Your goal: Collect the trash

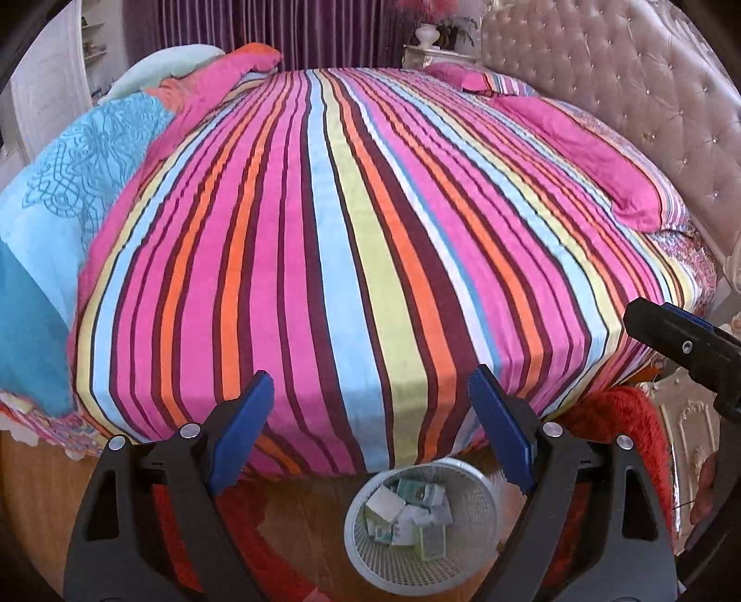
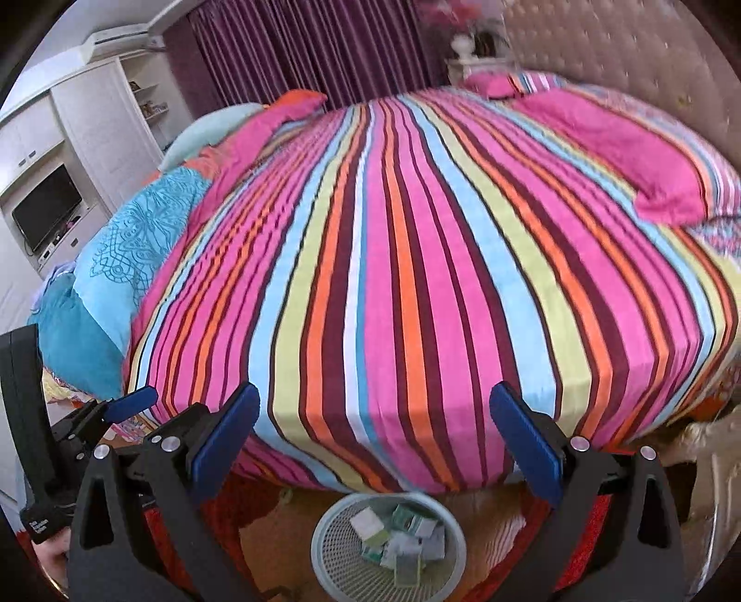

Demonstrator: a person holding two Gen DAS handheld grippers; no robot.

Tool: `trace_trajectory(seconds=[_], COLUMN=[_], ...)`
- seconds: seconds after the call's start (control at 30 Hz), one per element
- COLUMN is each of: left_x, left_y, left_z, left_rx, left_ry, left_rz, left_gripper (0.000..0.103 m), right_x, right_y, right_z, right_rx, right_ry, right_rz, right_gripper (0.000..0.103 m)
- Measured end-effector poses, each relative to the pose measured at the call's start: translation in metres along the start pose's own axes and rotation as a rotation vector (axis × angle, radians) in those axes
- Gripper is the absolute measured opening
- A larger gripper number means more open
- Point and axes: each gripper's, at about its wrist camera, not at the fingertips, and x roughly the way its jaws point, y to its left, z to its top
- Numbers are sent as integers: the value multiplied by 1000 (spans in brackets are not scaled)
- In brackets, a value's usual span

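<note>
Nearest in the left wrist view, the left gripper (image 1: 370, 430) stands with its blue-padded fingers (image 1: 241, 430) spread wide and nothing between them. The right gripper (image 2: 375, 444) is likewise spread wide and empty in its own view; its tip also shows at the right edge of the left view.

Just below and between the fingers, a white mesh wastebasket (image 1: 481, 491) stands on the wooden floor (image 1: 41, 500) at the foot edge of the bed. Inside it lies the trash (image 1: 407, 514): small crumpled cartons and packets, white and green. A red shaggy rug (image 1: 620, 426) lies on the floor beside the basket.

Beyond, the striped bedspread (image 1: 333, 222) covers the bed, its stripes pink, orange, pale blue, yellow and maroon. A turquoise patterned quilt (image 1: 83, 185) is bunched along the bed's left edge. Pink pillows (image 1: 579, 153) lie along the right edge, against the tufted headboard (image 1: 625, 78).

Farthest back hang purple curtains (image 1: 278, 28), with a white wardrobe (image 2: 92, 116) and a dark television (image 2: 46, 208) to the left.
</note>
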Motion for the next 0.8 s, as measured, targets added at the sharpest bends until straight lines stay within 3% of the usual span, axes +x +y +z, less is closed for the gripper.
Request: trace_trajectory(seconds=[0.4, 0.8], left_x=[-19, -23], left_y=[4, 8], left_z=[27, 41], left_rx=[3, -3], left_ry=[-44, -58], left_rz=[2, -2], left_gripper=[84, 84], right_x=[-11, -9], right_y=[5, 7], right_z=[21, 28], right_rx=[-38, -46], right_ry=[-64, -70], right_rz=[-24, -36], right_gripper=[95, 95])
